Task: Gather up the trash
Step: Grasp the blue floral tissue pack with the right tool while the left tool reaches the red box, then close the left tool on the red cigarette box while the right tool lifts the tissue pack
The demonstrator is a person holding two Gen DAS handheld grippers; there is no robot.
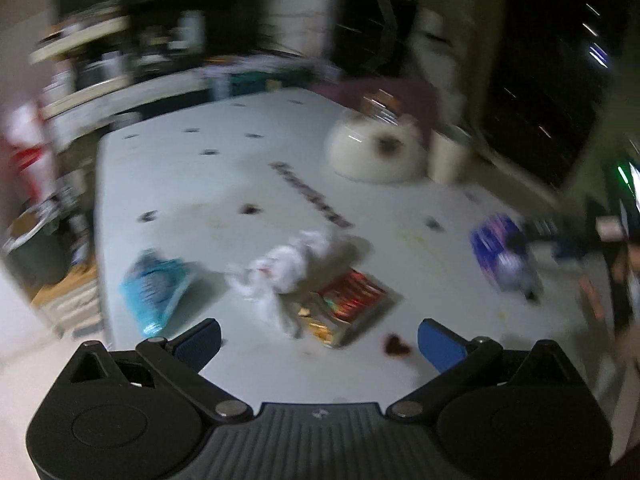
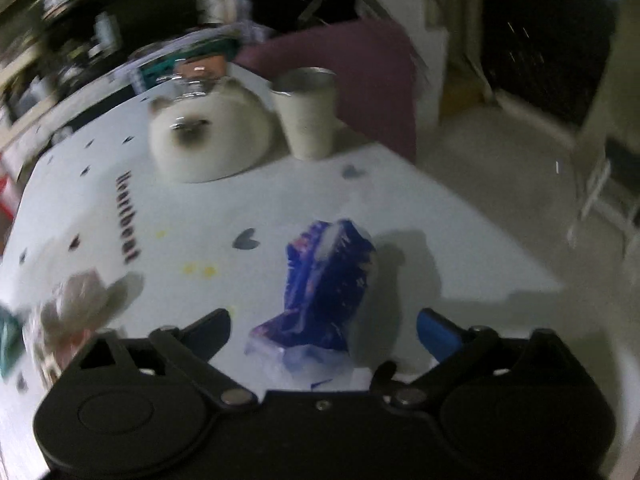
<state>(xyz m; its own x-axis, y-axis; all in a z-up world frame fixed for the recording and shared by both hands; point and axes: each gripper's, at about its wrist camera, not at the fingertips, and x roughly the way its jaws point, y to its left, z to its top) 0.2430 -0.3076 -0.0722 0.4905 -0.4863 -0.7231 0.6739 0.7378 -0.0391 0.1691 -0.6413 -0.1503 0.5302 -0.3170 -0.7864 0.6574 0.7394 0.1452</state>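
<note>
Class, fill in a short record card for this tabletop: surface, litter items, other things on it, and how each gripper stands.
surface: white table cover printed with small hearts
litter: light blue wrapper; crumpled white tissue; red snack packet; dark blue wrapper
other things: white bowl; cream cup
left gripper: open, empty, above the red packet
right gripper: open, dark blue wrapper between the fingers, not gripped

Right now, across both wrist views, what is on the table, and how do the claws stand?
table: one, white with small dark hearts.
blue wrapper: one, dark blue, between the right claw's open fingers.
light blue wrapper: one, left side.
white crumpled bag: one, middle.
red packet: one, beside the bag.
white bowl: one, far side.
cup: one, cream, beside the bowl.
left claw: open, empty.
right claw: open.
</note>
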